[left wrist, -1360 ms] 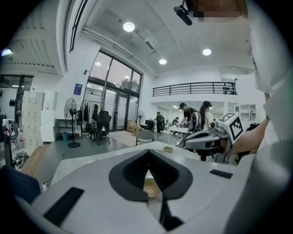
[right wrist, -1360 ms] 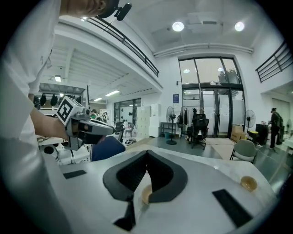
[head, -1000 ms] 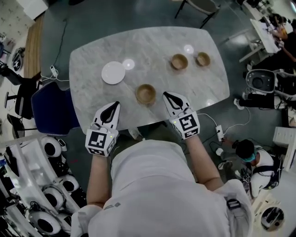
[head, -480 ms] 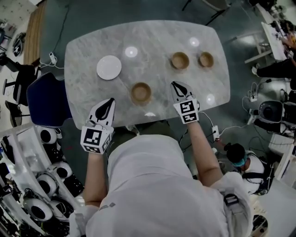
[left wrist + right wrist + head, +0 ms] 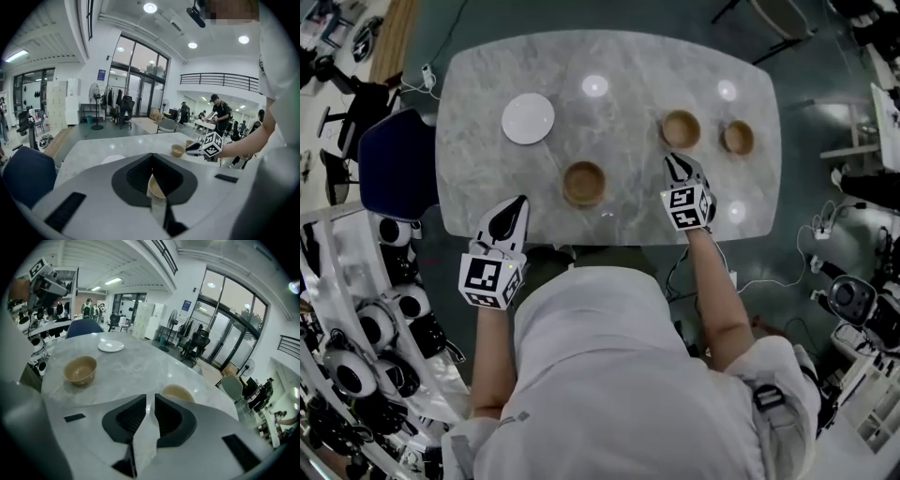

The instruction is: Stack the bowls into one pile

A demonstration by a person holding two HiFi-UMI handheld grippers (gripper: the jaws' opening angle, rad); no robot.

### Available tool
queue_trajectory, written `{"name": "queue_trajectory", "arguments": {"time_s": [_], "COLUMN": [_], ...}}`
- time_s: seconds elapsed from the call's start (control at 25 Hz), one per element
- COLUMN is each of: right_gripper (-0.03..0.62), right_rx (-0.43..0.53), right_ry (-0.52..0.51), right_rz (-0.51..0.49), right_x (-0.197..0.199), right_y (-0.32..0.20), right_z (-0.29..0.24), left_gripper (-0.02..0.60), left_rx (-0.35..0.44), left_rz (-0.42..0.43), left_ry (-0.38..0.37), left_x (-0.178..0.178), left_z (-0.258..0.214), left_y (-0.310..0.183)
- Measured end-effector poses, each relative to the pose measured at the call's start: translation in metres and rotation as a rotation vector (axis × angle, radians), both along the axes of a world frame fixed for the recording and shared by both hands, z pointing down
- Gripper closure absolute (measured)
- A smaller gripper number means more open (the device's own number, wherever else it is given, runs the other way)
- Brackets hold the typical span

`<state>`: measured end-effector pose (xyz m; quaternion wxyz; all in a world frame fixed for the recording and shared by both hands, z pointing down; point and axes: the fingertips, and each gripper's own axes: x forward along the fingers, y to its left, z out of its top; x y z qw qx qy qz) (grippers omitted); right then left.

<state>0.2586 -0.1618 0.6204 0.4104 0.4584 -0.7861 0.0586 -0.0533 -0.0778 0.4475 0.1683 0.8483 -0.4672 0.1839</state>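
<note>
We hold both grippers at the near side of the marble counter (image 5: 487, 159). The L gripper (image 5: 518, 202) hangs over the counter's near-left edge, pointing inward. Its jaws are together at the tips w/ nothing gripped. In the left gripper view a sliver of a bowl farther out shows through the slit behind the tips.

The R gripper (image 5: 677, 159) is out over the counter, angled down, w/ its tips just short of the middle bowl (image 5: 681, 128). We can't see any contact w/ it. Its jaws are opening: there's a narrow gap at the tips and nothing between them. In the right gripper view that bowl's rim sits just past the tips.

We count three wooden bowls, all upright, each on its own, none stacked:
- The near bowl (image 5: 584, 183) sits toward the centre-front of the counter, between the two grippers and well apart from the other bowls.
- The middle bowl stands farther back on the right side.
- The third bowl (image 5: 737, 138) is just beside the middle one, to its right, w/ a small gap between them.

A white plate (image 5: 528, 119) lies on the back-left part of the counter, apart from the bowls. A blue chair (image 5: 398, 178) stands at the counter's left end.
</note>
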Motion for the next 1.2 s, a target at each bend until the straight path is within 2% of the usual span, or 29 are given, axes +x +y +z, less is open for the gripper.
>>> {"name": "queue_trajectory", "arguments": {"time_s": [0.28, 0.52, 0.76, 0.96, 1.2], "right_gripper": [0.479, 0.476, 0.477, 0.494, 0.552], "right_rx": [-0.038, -0.065, -0.076, -0.076, -0.066], "right_ry": [0.107, 0.185, 0.291, 0.352, 0.4], "right_rz": [-0.055, -0.127, -0.194, -0.218, -0.195], "right_x": [0.02, 0.026, 0.022, 0.024, 0.023], "right_y": [-0.022, -0.038, -0.041, -0.042, -0.045], "right_z": [0.039, 0.061, 0.076, 0.085, 0.082], "left_gripper": [0.578, 0.578, 0.578, 0.578, 0.578], "left_rx": [-0.038, -0.048, -0.057, -0.054, -0.056], "left_rz": [-0.103, -0.19, -0.235, -0.254, -0.257], "left_ry": [0.0, 0.002, 0.017, 0.033, 0.035], "left_x": [0.004, 0.006, -0.003, -0.01, -0.026], "left_z": [0.011, 0.016, 0.02, 0.018, 0.019], "left_y": [0.016, 0.029, 0.041, 0.048, 0.056]}}
